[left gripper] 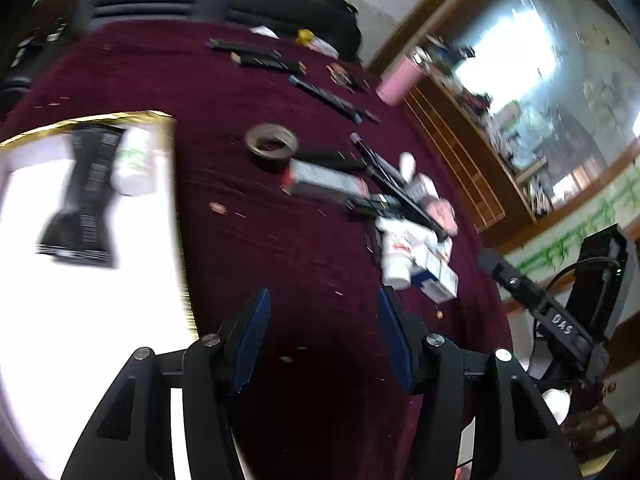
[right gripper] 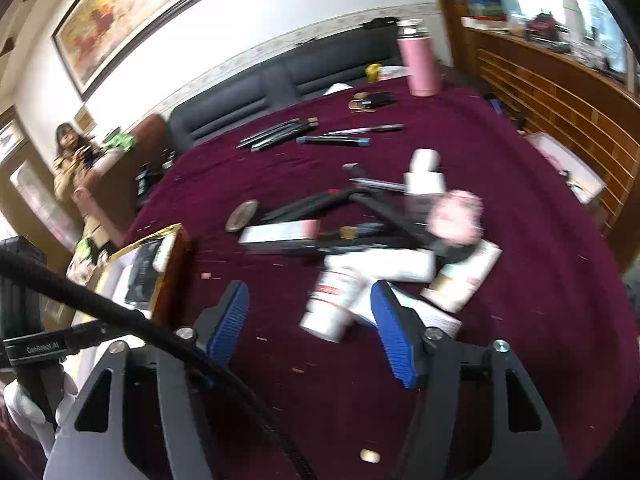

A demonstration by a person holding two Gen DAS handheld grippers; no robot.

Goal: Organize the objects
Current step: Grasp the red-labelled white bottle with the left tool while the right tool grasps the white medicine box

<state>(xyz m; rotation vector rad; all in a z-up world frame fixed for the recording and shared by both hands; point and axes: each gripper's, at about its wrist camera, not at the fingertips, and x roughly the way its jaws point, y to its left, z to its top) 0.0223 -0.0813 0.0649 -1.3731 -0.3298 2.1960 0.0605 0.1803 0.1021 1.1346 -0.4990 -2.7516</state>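
A maroon cloth covers the table (left gripper: 280,240). A gold-rimmed white box (left gripper: 80,280) at the left holds a black packet (left gripper: 86,192) and a white bottle (left gripper: 134,164). My left gripper (left gripper: 324,320) is open and empty above the cloth beside the box. A pile of items lies at the right: a white bottle (right gripper: 332,300), a grey carton (right gripper: 280,234), a pink object (right gripper: 456,216), small boxes and black pens. My right gripper (right gripper: 310,312) is open, its fingers either side of the near white bottle, above it. The box shows in the right wrist view (right gripper: 140,268).
A tape roll (left gripper: 272,146) lies mid-table. Pens and dark sticks (right gripper: 280,132) lie farther back. A pink flask (right gripper: 418,60) stands at the far edge. A black sofa (right gripper: 280,84) is behind the table, wooden shelving (right gripper: 560,104) at the right. A person (right gripper: 72,168) stands at the left.
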